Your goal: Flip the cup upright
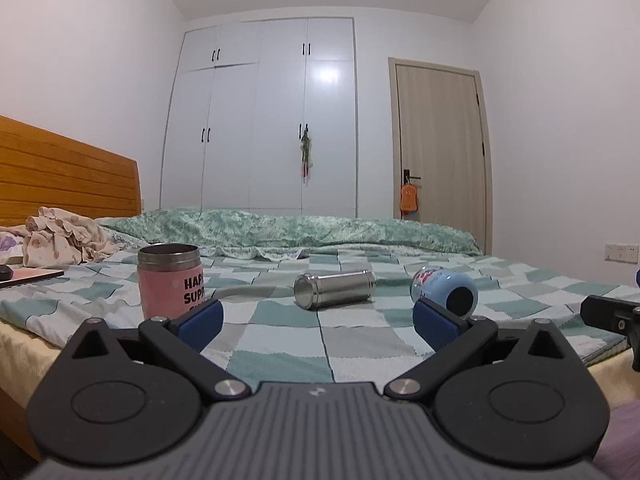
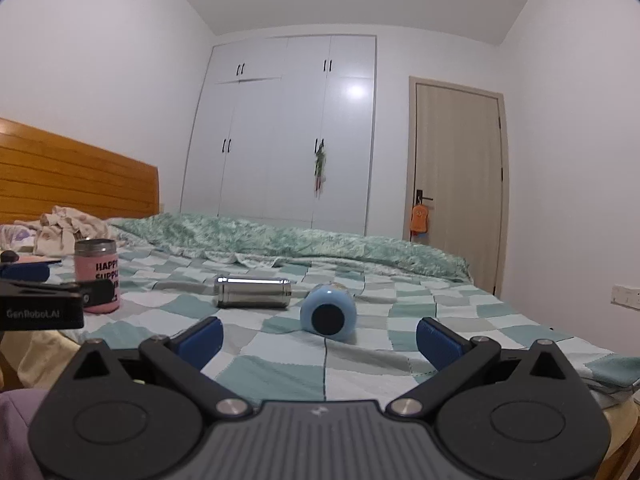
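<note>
Both the left gripper (image 1: 316, 322) and right gripper (image 2: 319, 338) hung wide open and empty while the blue cup (image 2: 328, 315) and steel cup (image 2: 253, 292) lay sideways on the soft bedsheet (image 2: 280, 364), where a careless nudge might have rolled either away.

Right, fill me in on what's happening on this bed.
Both claws, left and right, are open and hold nothing. On the checked bedspread the pink cup stands upright, while the steel cup and the blue cup lie on their sides, not yet flipped.
</note>
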Demonstrator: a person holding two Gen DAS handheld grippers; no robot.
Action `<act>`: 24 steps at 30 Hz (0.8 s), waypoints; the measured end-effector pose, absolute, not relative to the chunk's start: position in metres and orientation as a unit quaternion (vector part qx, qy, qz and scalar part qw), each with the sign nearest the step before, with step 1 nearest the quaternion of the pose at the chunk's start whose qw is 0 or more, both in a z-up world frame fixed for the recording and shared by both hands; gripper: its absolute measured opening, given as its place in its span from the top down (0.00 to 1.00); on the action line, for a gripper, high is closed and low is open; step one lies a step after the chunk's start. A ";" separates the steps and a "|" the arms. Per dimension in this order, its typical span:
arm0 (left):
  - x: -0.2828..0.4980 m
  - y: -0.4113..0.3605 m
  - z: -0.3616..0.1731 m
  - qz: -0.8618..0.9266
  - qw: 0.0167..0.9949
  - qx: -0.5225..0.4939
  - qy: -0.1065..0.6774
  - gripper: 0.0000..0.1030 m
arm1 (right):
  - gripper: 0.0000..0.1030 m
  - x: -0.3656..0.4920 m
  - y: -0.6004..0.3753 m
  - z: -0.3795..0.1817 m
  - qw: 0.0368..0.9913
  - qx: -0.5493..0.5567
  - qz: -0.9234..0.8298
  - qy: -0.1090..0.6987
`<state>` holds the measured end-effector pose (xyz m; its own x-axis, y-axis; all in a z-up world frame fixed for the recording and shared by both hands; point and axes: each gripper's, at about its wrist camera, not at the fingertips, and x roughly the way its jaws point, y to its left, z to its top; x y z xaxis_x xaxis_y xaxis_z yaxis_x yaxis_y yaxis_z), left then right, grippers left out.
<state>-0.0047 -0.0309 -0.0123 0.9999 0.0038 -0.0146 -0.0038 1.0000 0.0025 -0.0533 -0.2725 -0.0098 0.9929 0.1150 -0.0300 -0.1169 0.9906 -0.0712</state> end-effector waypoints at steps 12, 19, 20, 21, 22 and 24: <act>-0.008 -0.038 -0.016 0.004 1.000 0.024 -0.006 0.00 | 0.00 -0.054 -0.270 -0.011 0.997 -0.037 0.066 0.007; -0.009 -0.037 -0.016 0.004 1.000 0.024 -0.007 0.00 | 0.00 -0.054 -0.270 -0.011 0.997 -0.039 0.068 0.006; -0.009 -0.037 -0.017 0.004 1.000 0.024 -0.007 0.00 | 0.00 -0.054 -0.270 -0.011 0.997 -0.039 0.068 0.005; -0.009 -0.037 -0.017 0.004 1.000 0.025 -0.007 0.00 | 0.00 -0.054 -0.270 -0.011 0.997 -0.039 0.068 0.006; -0.009 -0.037 -0.017 0.004 1.000 0.024 -0.007 0.00 | 0.00 -0.054 -0.270 -0.011 0.997 -0.039 0.068 0.005; -0.009 -0.037 -0.017 0.004 1.000 0.025 -0.007 0.00 | 0.00 -0.054 -0.270 -0.011 0.997 -0.039 0.068 0.005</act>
